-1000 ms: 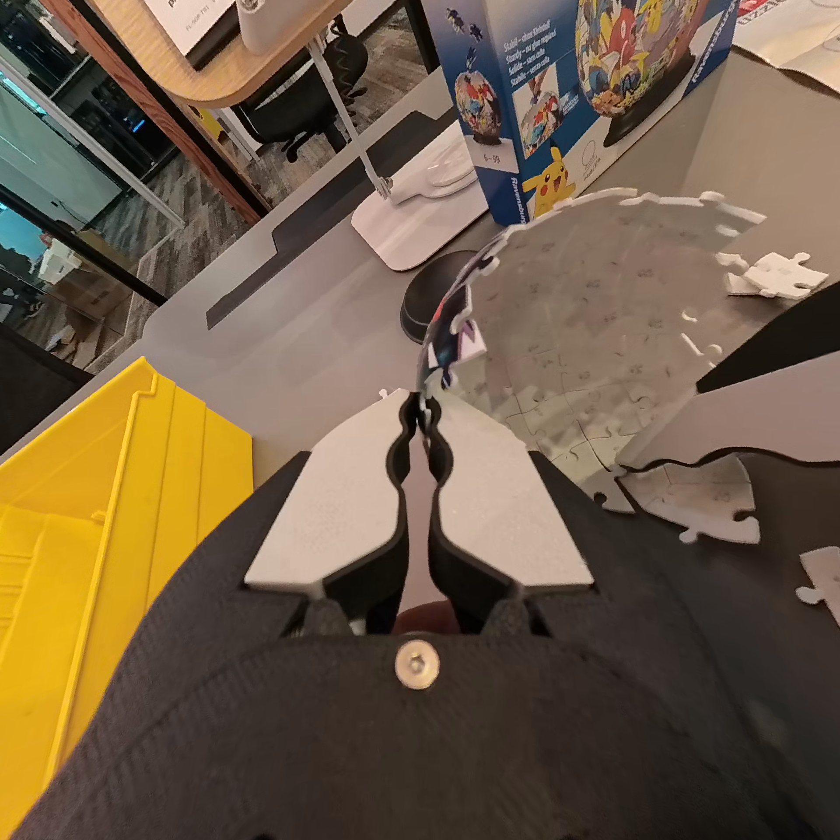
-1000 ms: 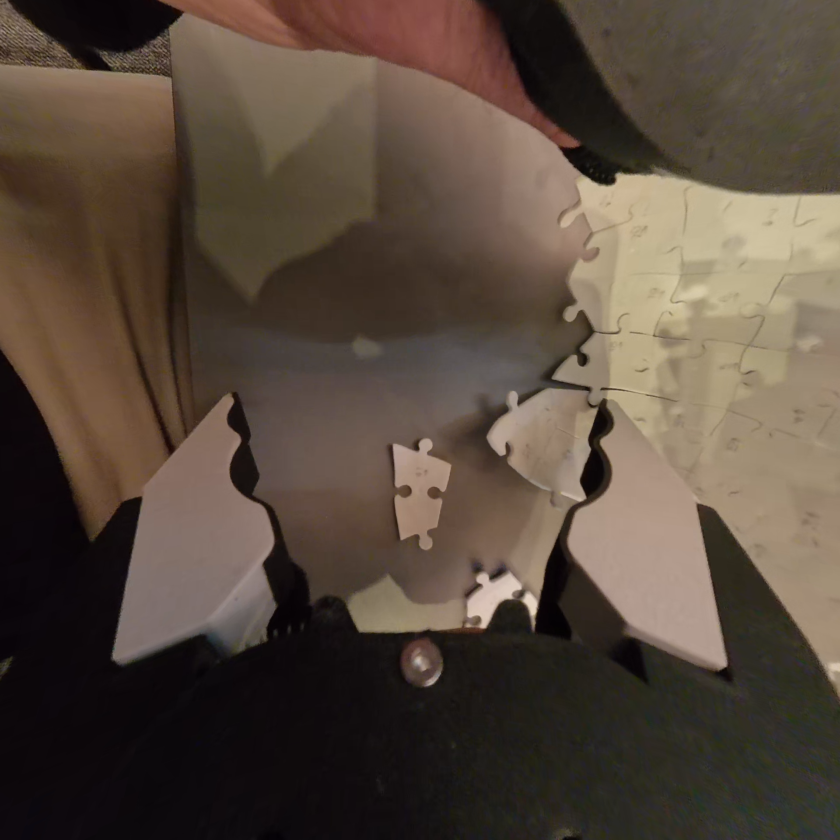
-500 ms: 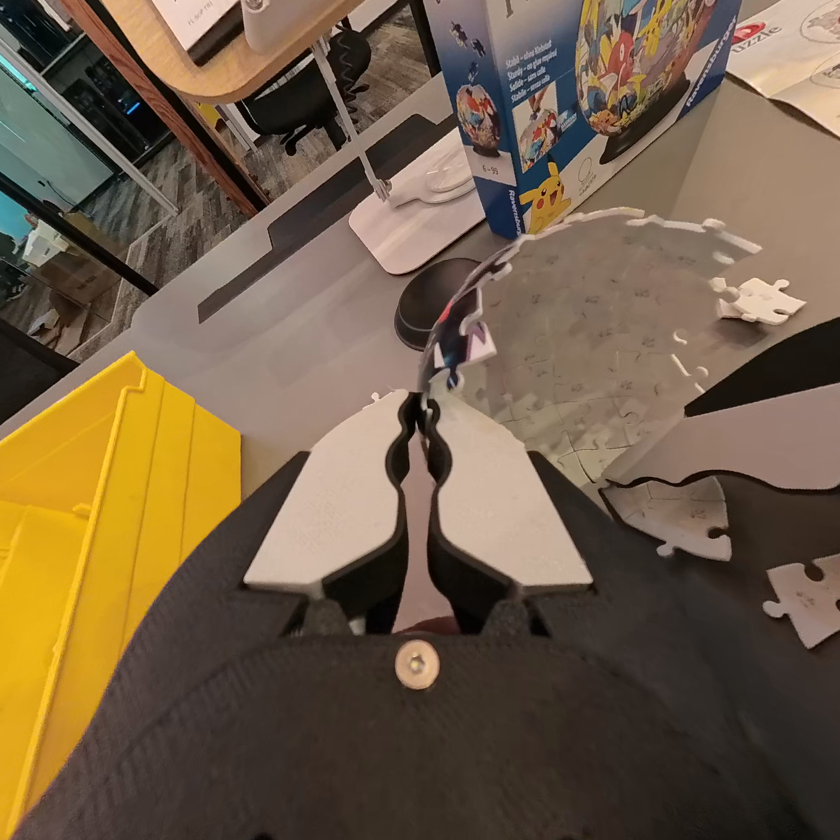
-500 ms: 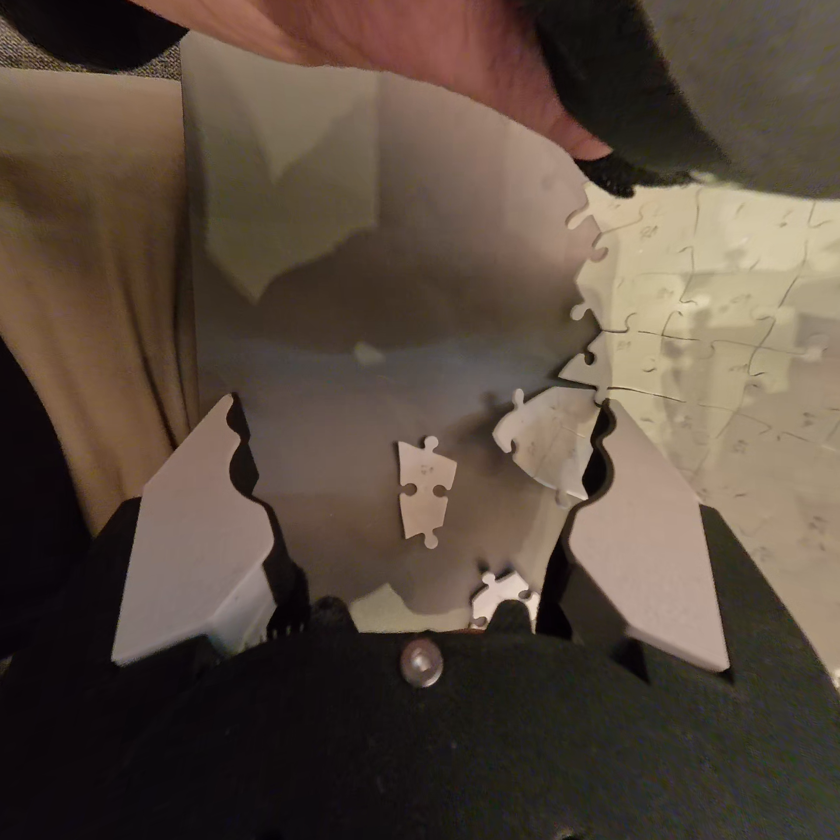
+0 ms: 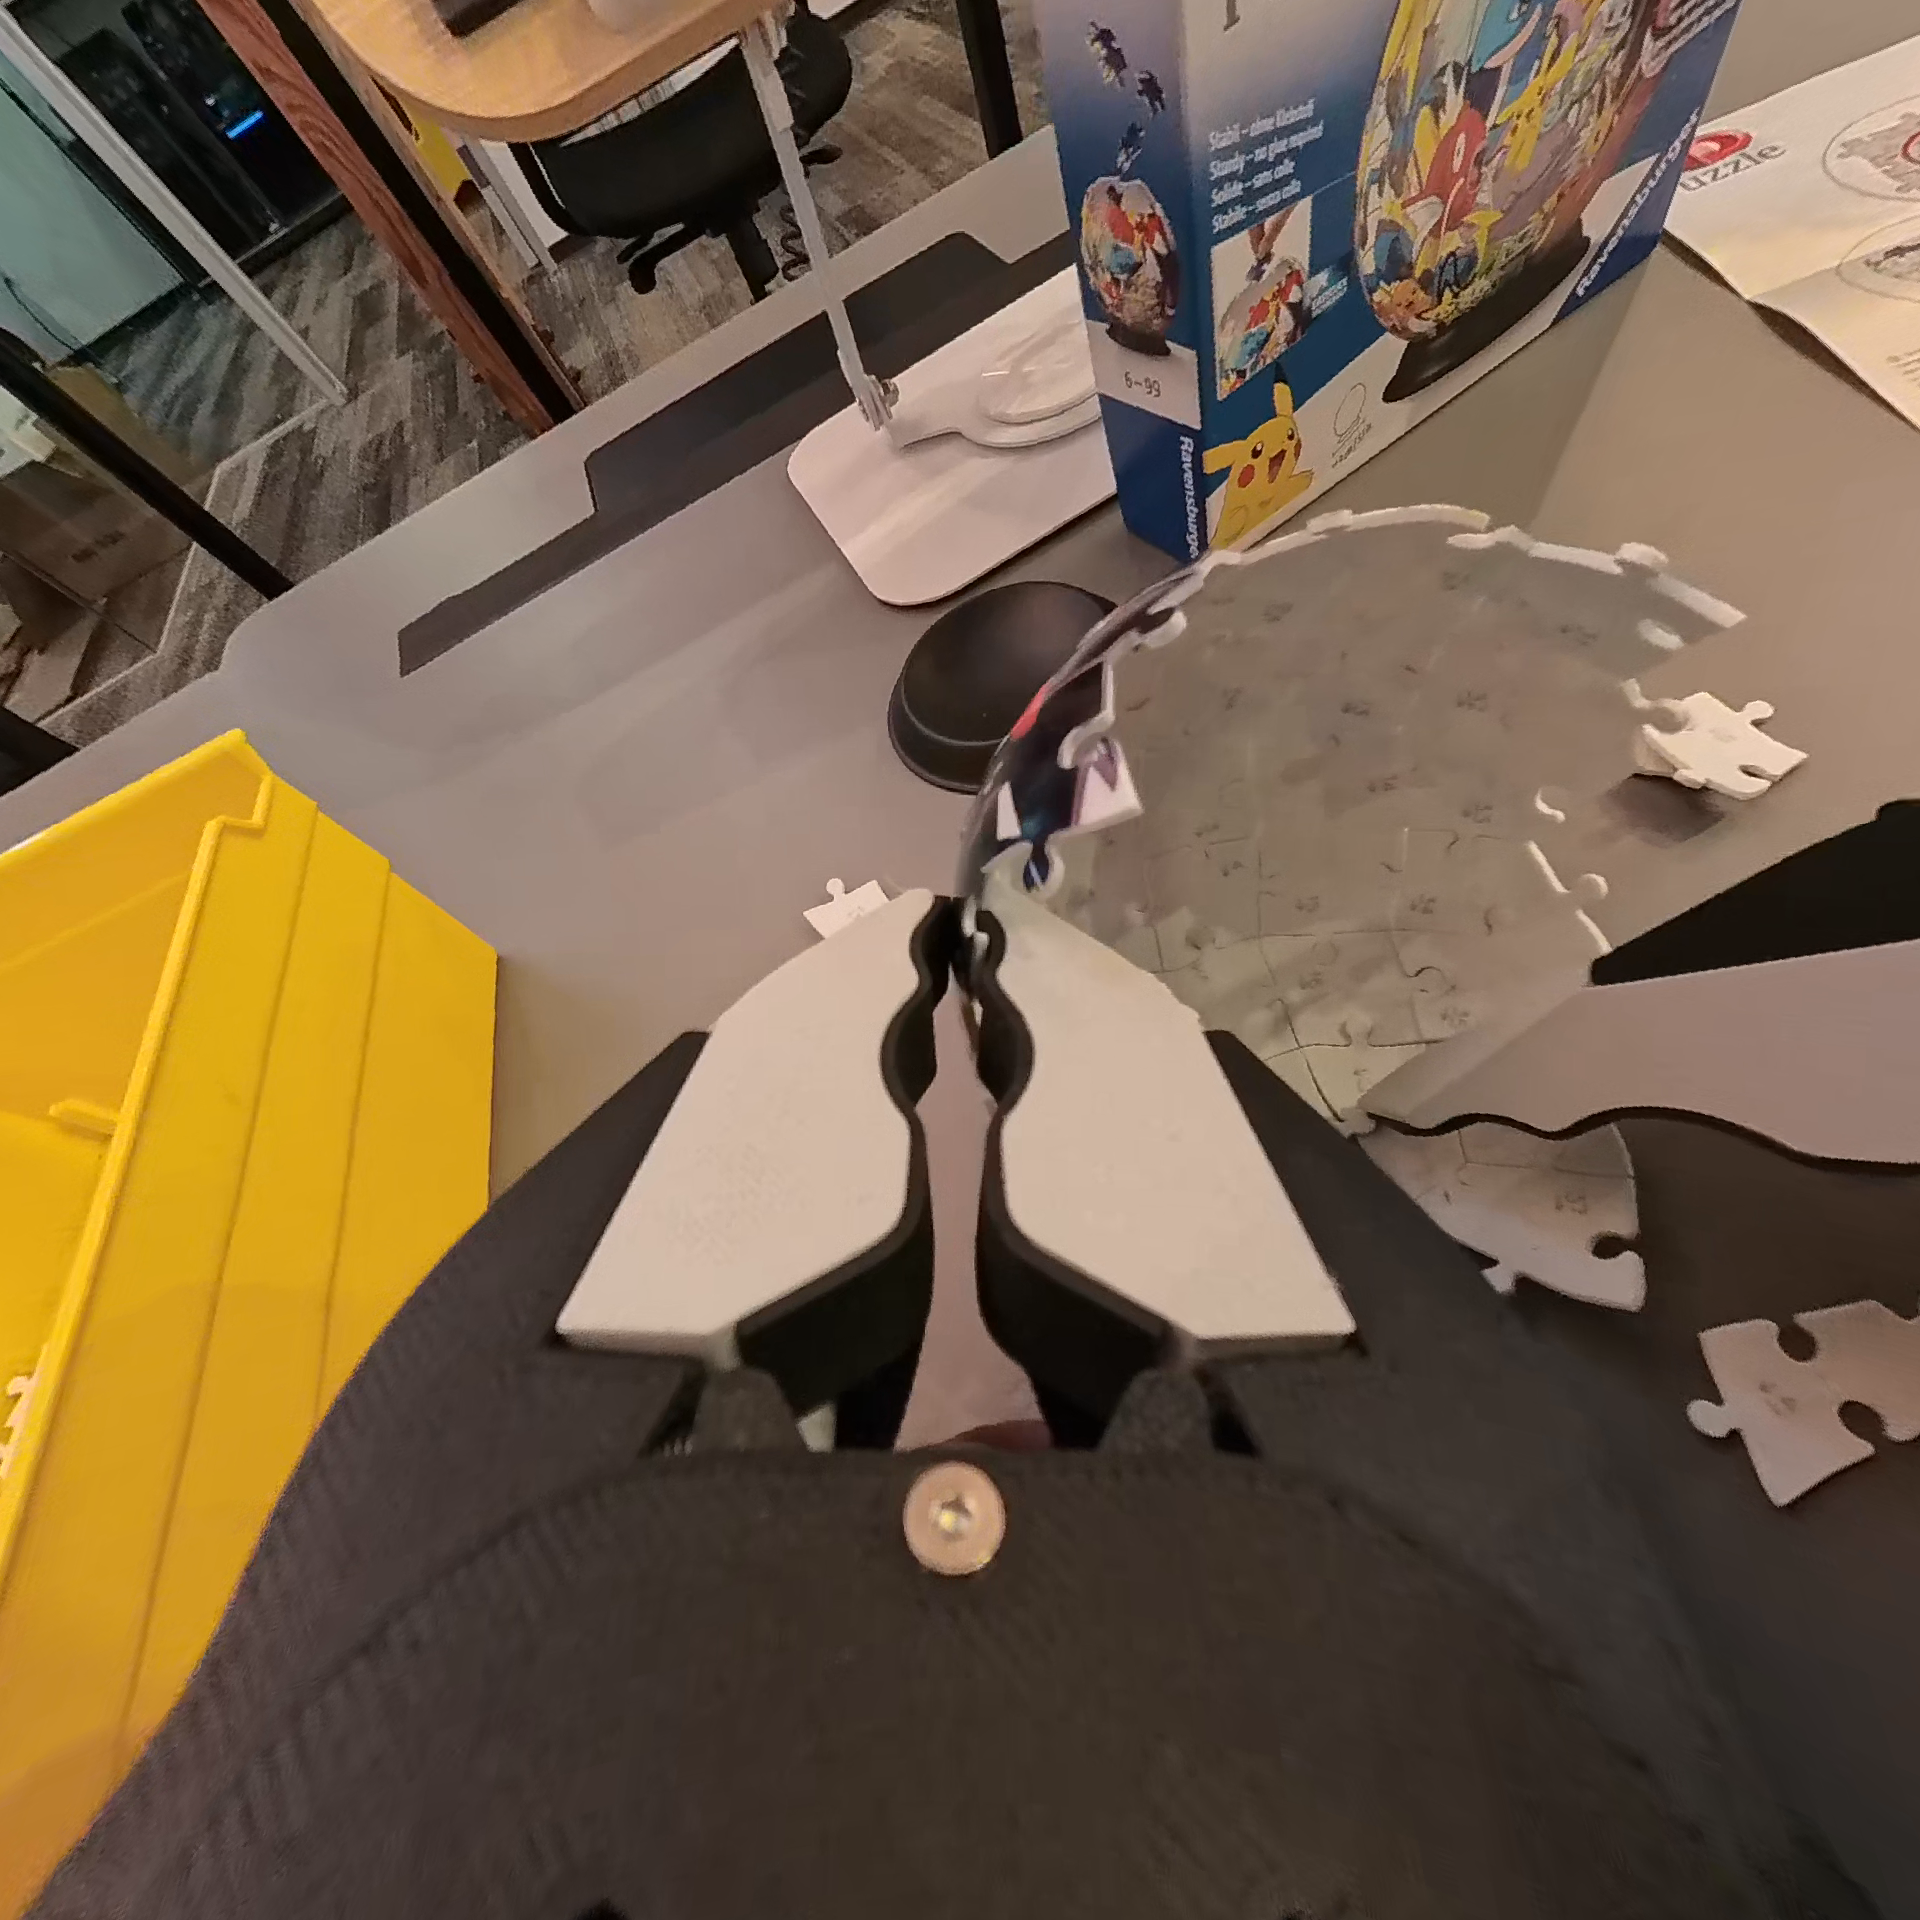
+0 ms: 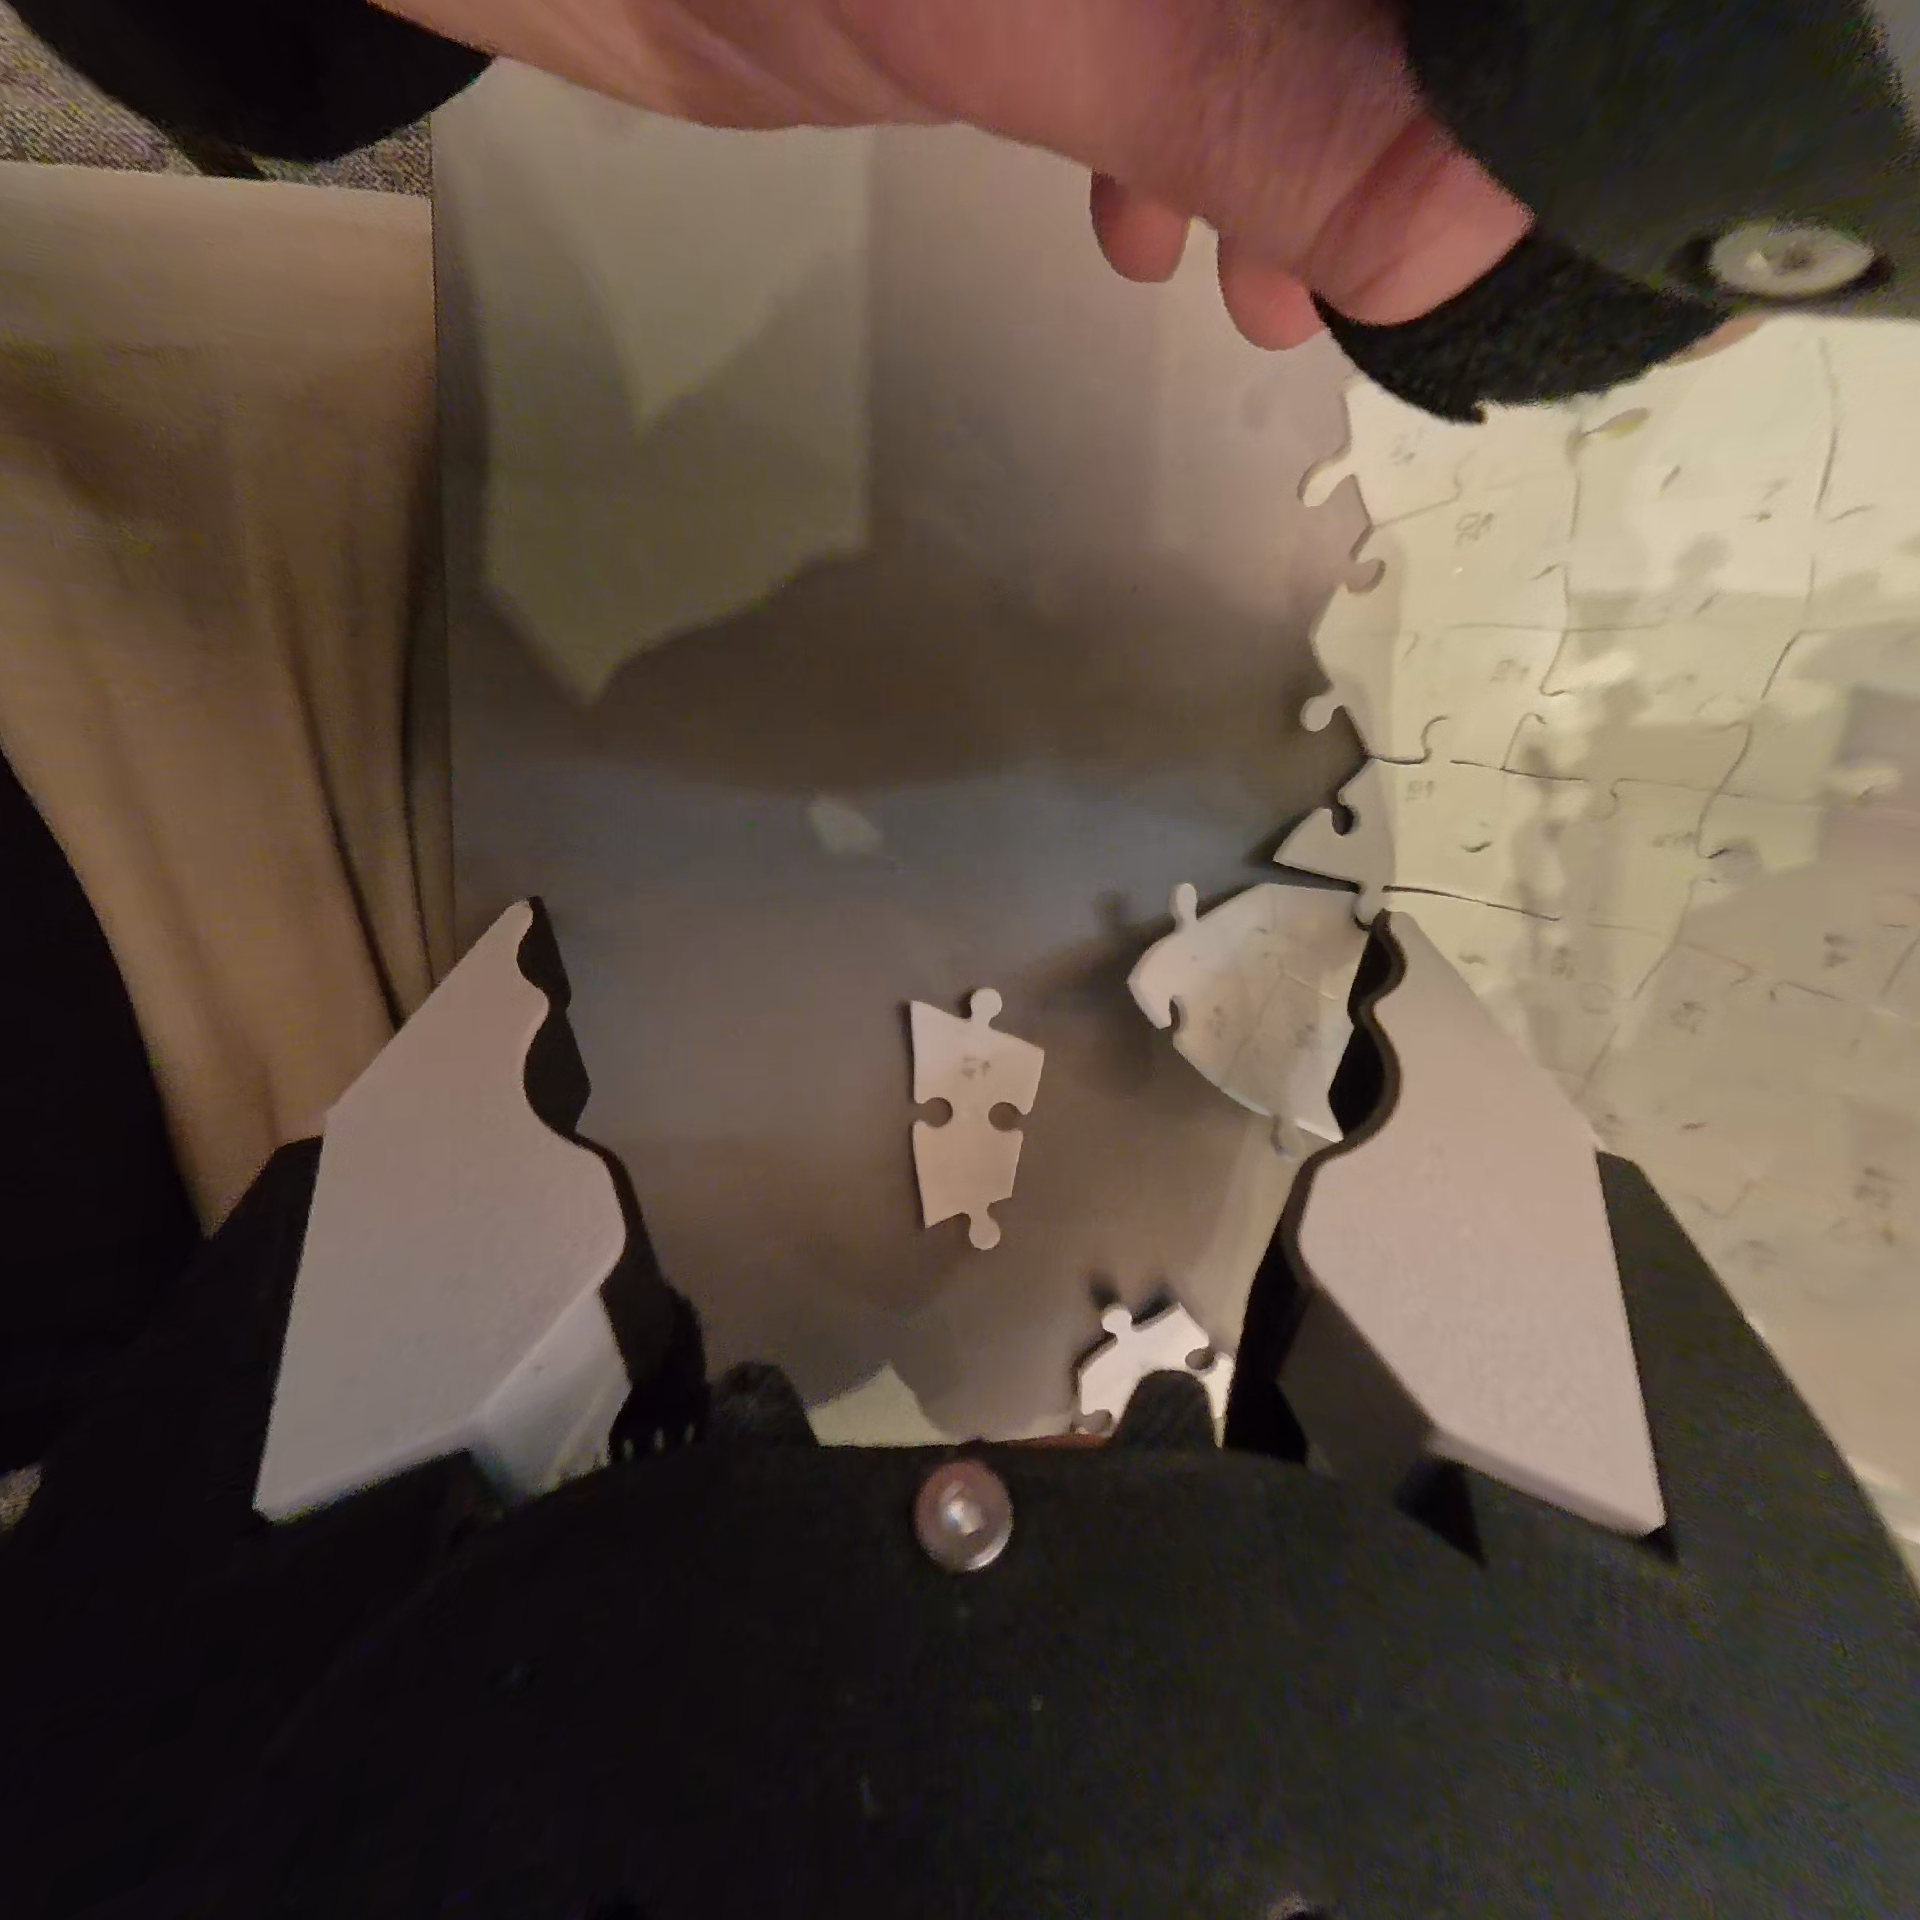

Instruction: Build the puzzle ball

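Note:
The partly built puzzle ball (image 5: 1351, 831) is a curved shell with its grey inside facing me, and it also fills the right of the right wrist view (image 6: 1662, 779). My left gripper (image 5: 961, 925) is shut on the shell's left rim. My right gripper (image 6: 956, 920) is open and empty over the grey table; its finger (image 5: 1662, 1039) shows in the left wrist view. A small joined section (image 6: 1247, 1018) lies by its right fingertip, against the shell's edge. A loose piece (image 6: 971, 1117) lies between the fingers, and another piece (image 6: 1143, 1361) lies nearer the palm.
A black stand (image 5: 966, 707), the puzzle box (image 5: 1351, 260), a white lamp base (image 5: 935, 499) and an instruction sheet (image 5: 1849, 208) lie beyond the shell. A yellow bin (image 5: 208, 1039) is at the left. Loose pieces (image 5: 1714, 743) (image 5: 1808, 1392) lie right. A hand (image 6: 1039, 104) holds the left gripper.
The left gripper has kept its hold on the shell and shifted a little. The hand and left gripper have come lower into the right wrist view. The right gripper has stayed open.

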`<state>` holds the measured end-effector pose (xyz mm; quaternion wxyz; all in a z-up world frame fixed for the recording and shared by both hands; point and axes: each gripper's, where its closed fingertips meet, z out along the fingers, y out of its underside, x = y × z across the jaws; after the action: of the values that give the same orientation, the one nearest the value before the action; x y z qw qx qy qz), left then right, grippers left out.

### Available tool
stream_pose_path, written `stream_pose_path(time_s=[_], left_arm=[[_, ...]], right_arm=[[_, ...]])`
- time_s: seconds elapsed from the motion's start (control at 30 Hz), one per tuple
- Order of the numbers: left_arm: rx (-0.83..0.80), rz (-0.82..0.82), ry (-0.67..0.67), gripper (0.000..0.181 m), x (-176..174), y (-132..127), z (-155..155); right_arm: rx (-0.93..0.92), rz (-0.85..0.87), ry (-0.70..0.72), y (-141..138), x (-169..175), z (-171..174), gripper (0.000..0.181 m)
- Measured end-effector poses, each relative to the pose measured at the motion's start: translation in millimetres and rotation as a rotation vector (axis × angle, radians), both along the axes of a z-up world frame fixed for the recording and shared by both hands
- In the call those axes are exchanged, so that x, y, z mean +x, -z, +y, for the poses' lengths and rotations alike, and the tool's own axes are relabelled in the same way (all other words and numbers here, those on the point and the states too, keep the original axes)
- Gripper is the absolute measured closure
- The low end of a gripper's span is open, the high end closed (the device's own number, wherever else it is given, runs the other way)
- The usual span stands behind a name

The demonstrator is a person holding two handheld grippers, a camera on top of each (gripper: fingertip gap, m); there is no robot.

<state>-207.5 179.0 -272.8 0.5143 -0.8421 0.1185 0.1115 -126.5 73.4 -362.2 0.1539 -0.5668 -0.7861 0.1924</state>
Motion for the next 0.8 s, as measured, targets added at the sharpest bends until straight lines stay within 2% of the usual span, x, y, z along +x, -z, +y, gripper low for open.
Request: stream_pose_path(time_s=[0.27,0.8], left_arm=[[-0.006,-0.011,-0.004,0.179,-1.9,1.9,1.2],[-0.003,-0.036,-0.028,0.179,-1.4,0.7,1.4]], right_arm=[[0.001,0.016,-0.014,-1.6,2.0,2.0,0.041],[-0.048,0.092,0.024,-2.6,-2.3,-0.6,0.037]])
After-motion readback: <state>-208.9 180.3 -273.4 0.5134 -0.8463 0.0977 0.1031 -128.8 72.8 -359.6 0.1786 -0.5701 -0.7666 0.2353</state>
